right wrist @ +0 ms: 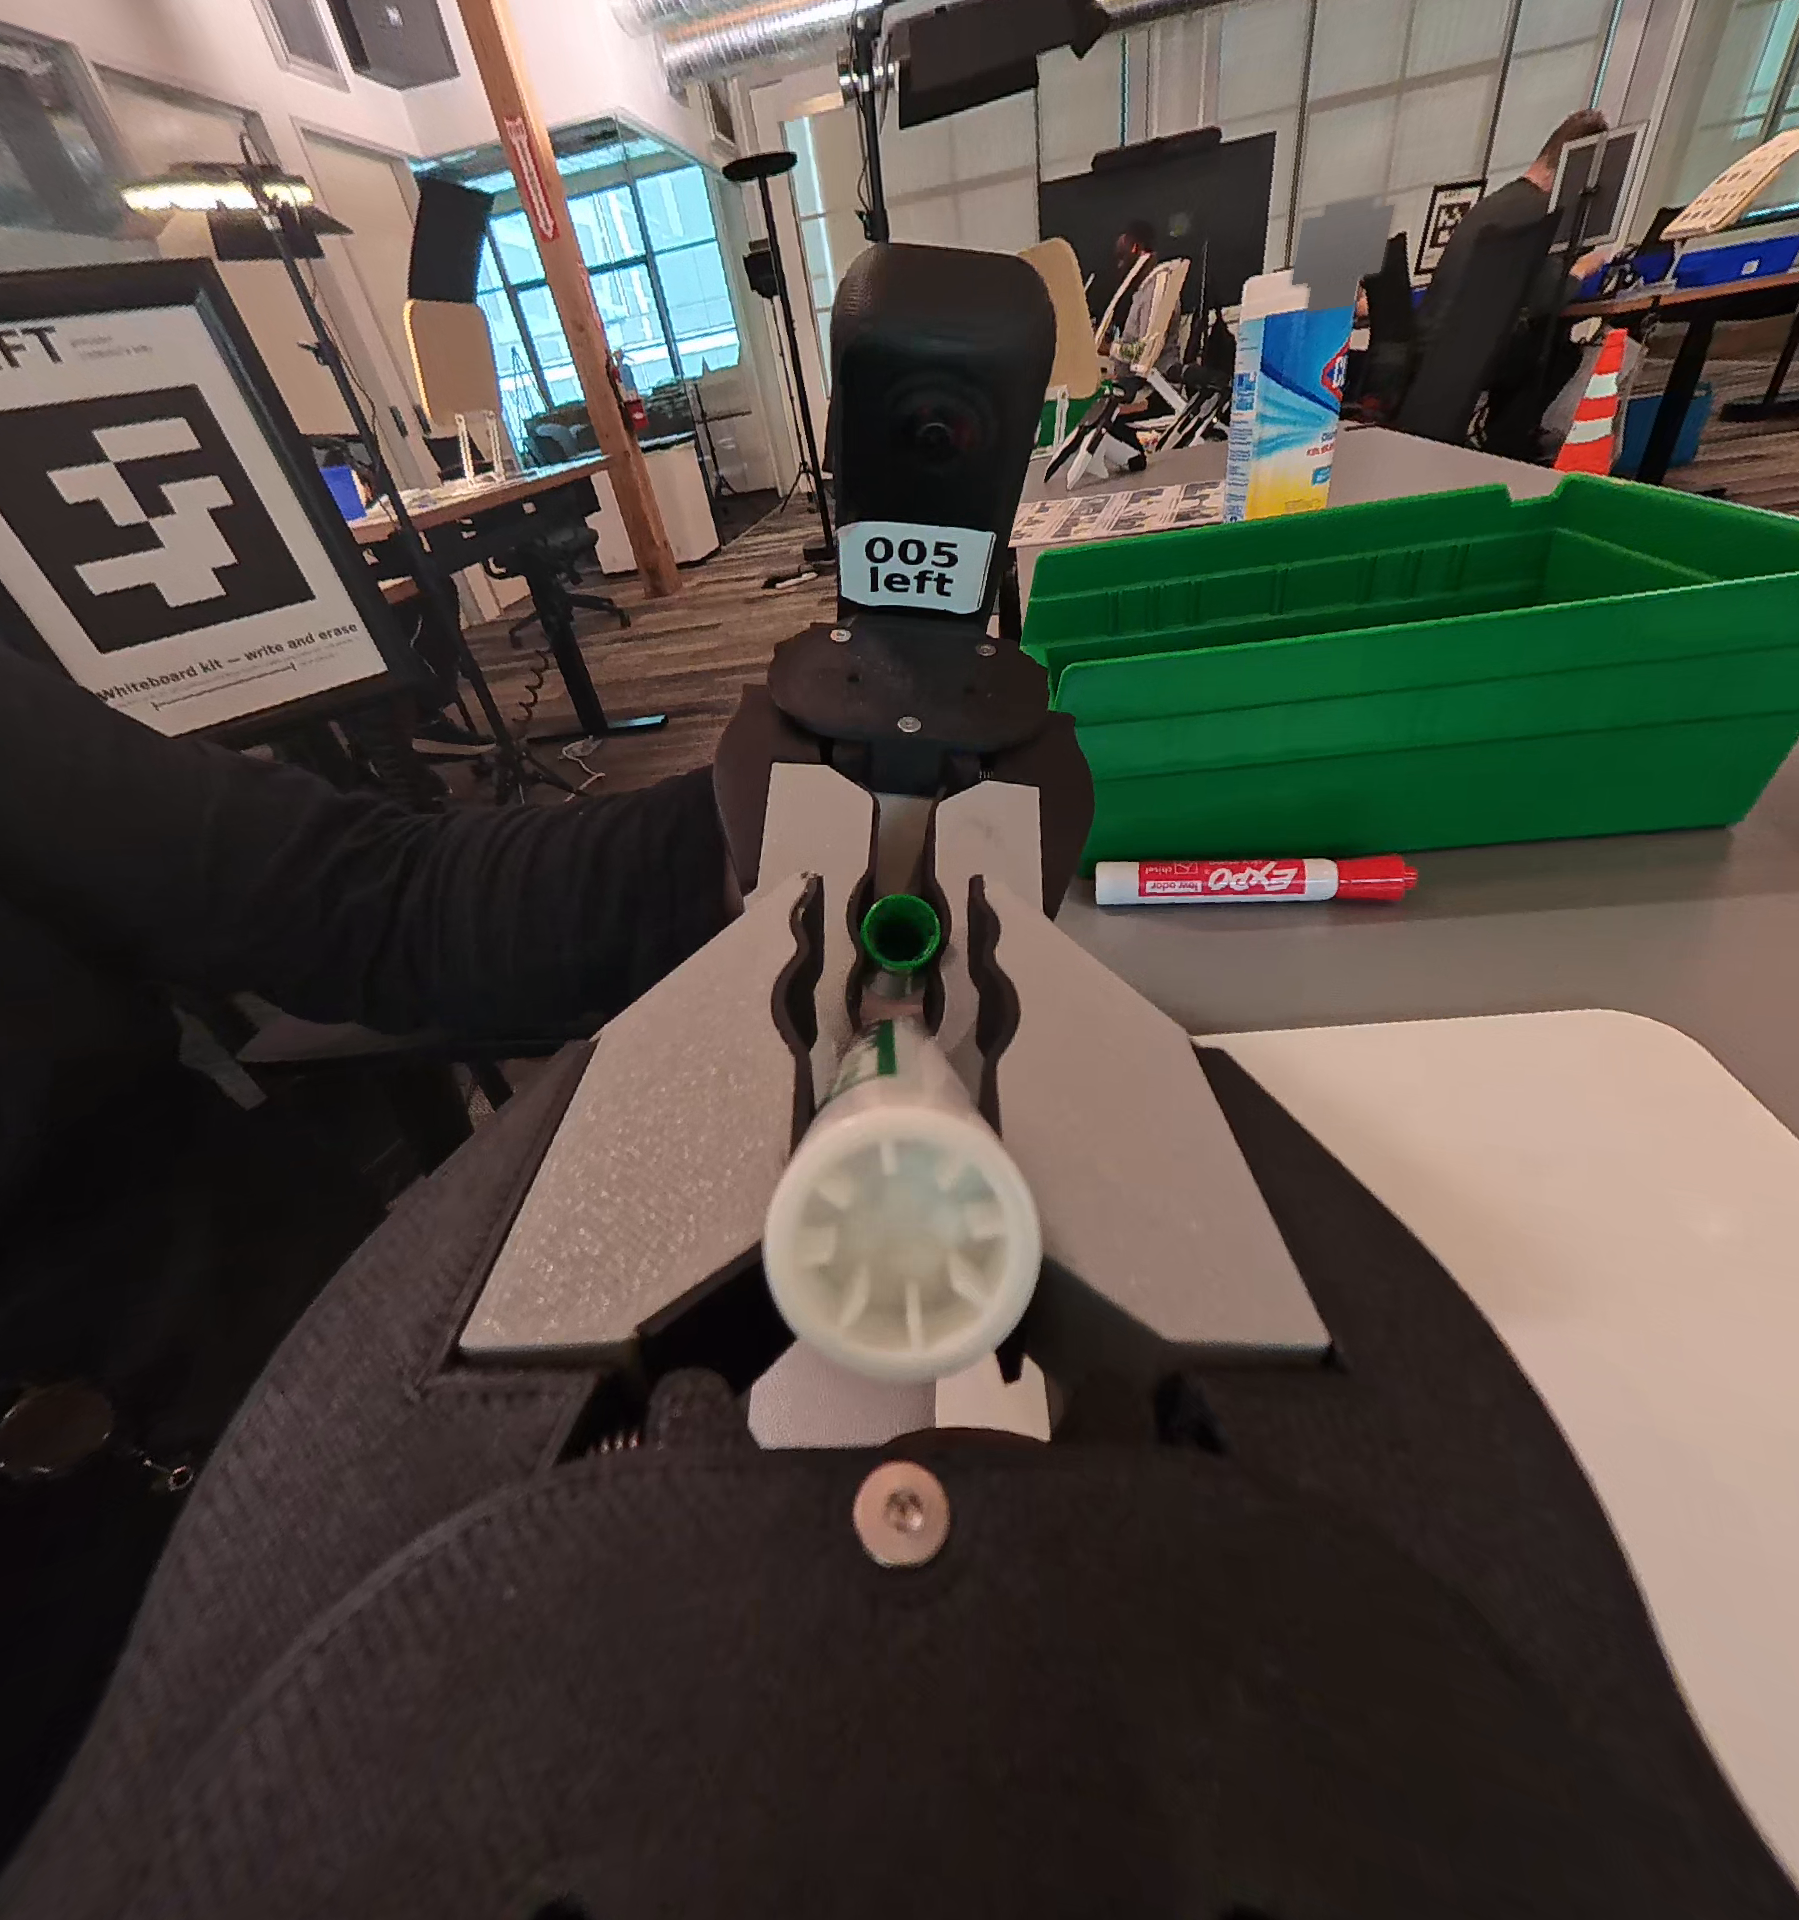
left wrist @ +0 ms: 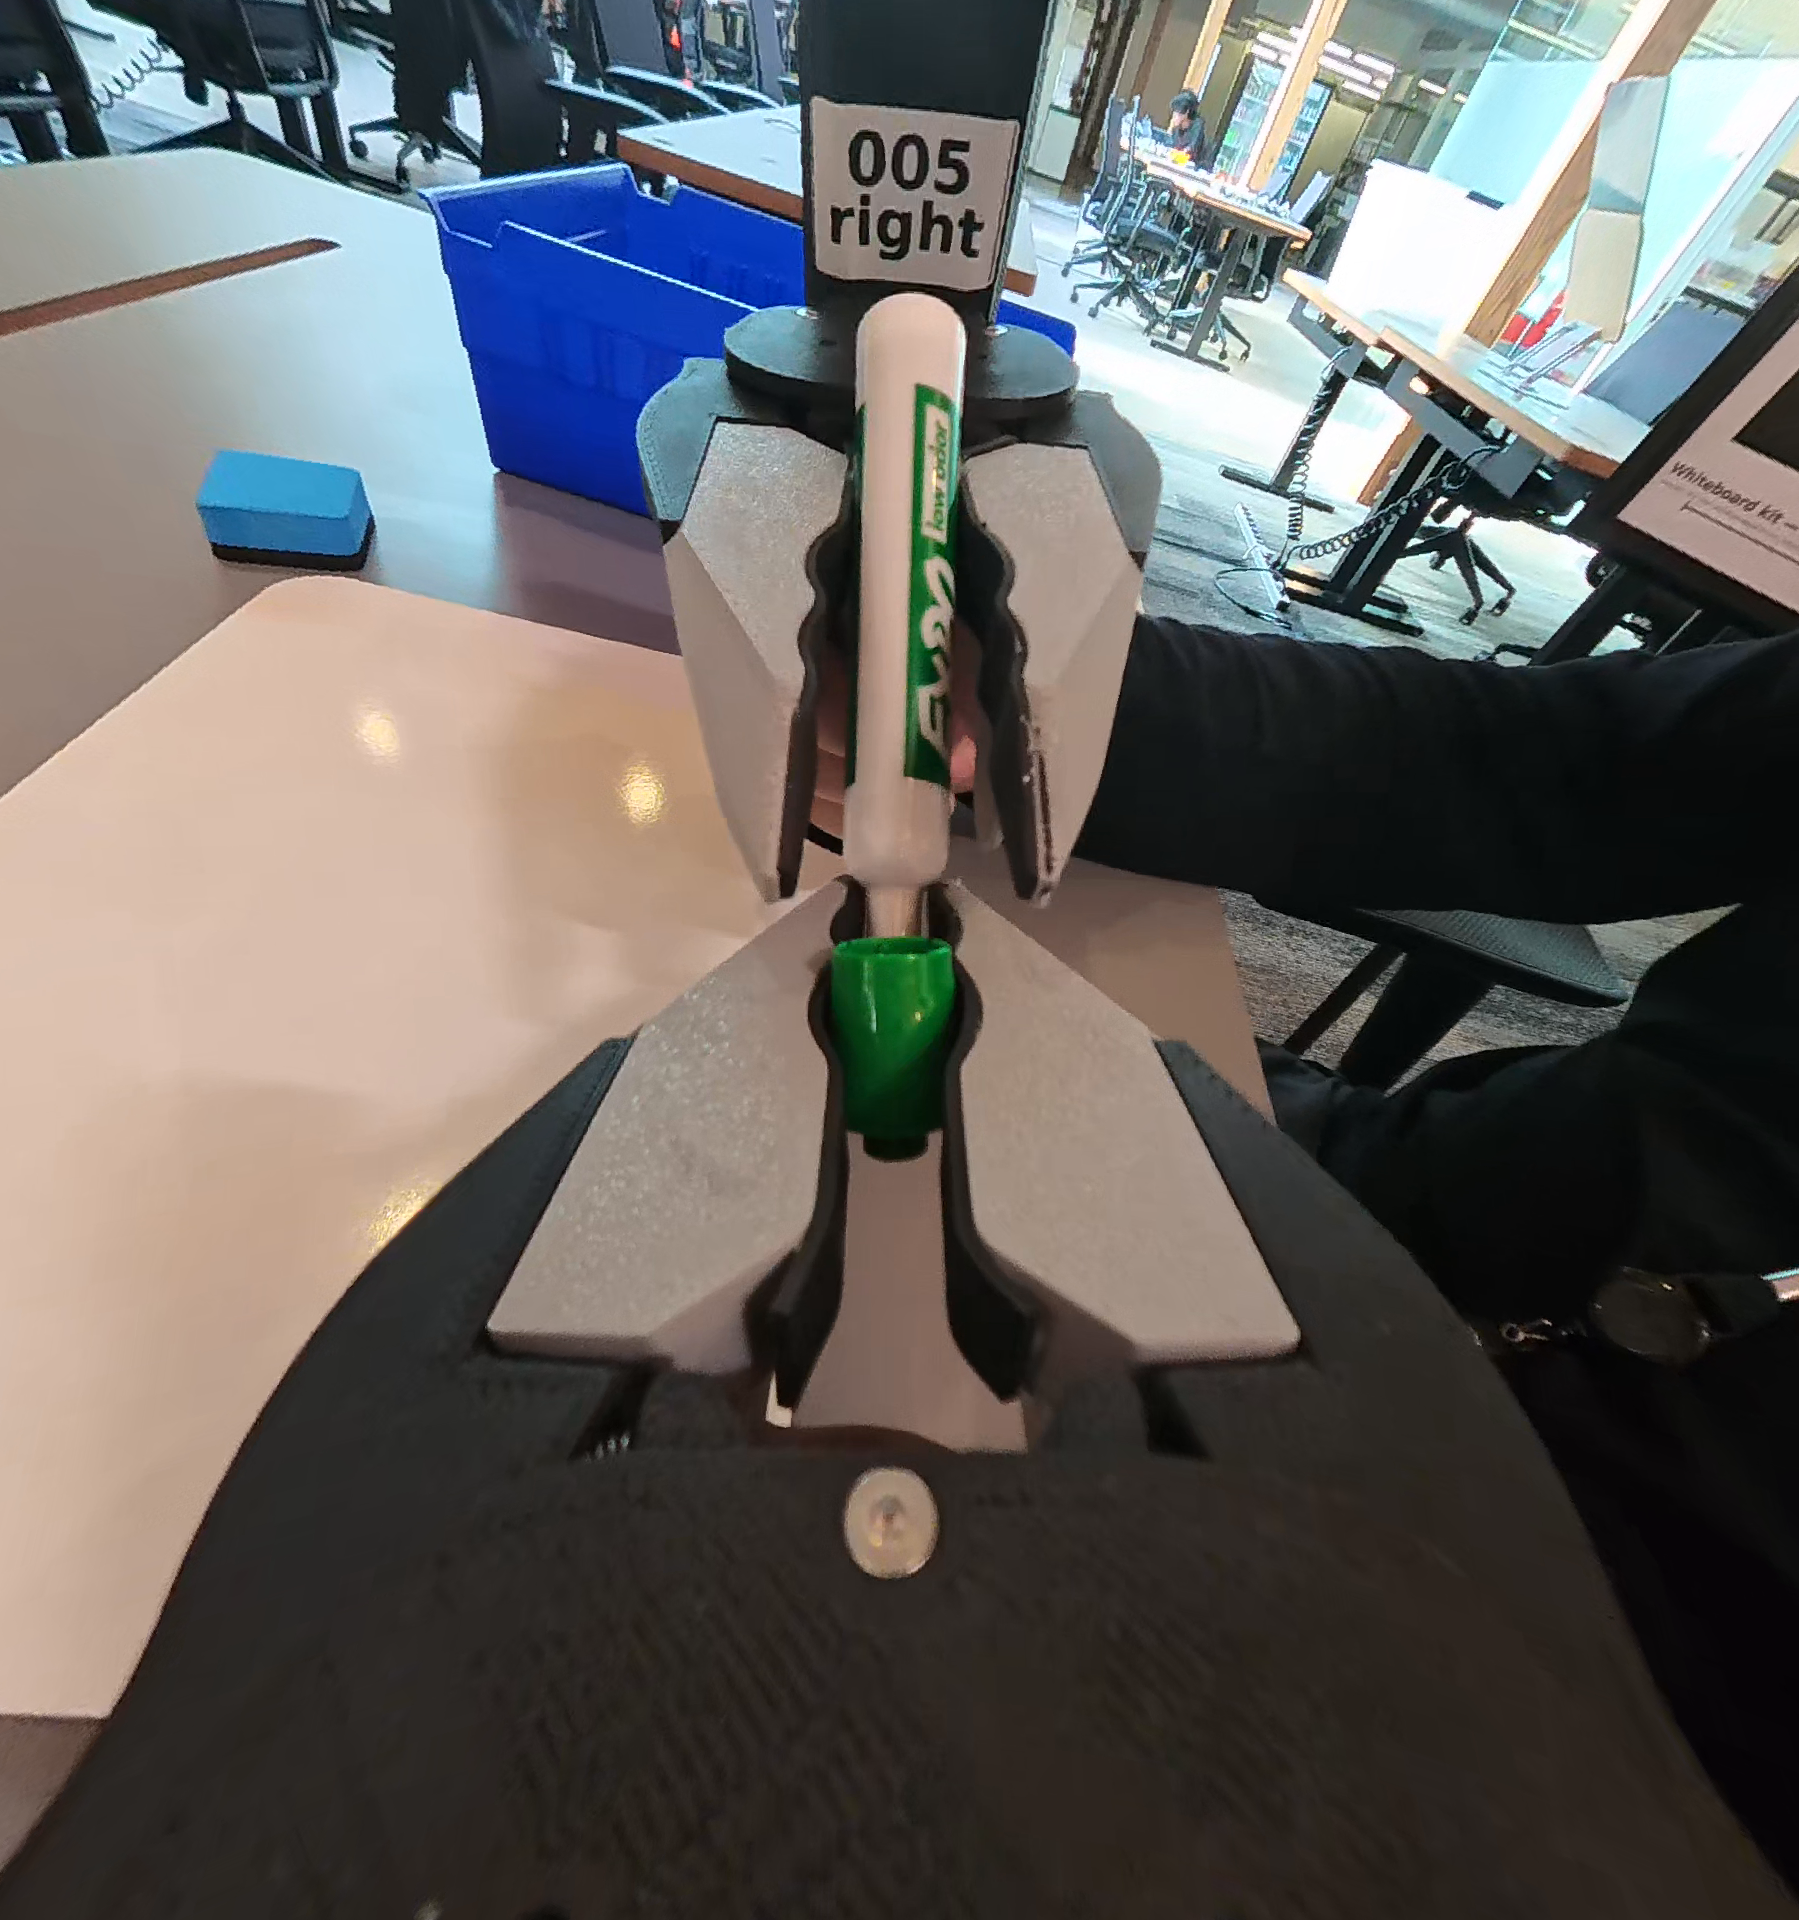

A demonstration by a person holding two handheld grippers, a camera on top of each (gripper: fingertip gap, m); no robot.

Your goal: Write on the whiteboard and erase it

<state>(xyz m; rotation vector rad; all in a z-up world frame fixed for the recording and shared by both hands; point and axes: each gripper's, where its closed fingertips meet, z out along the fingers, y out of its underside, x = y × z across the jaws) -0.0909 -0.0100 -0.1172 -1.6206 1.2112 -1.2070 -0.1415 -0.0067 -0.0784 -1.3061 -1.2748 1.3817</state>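
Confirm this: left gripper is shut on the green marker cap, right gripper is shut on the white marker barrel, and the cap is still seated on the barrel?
Not quite. The green marker cap in the left gripper is already off the white marker barrel that the right gripper holds; the left wrist view shows a gap. The rest stands.

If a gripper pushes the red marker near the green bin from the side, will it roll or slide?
The red marker would probably roll: its barrel looks round and lies flat on the grey table. It looks light and stiff. Rolling away, the green bin just behind should stop it.
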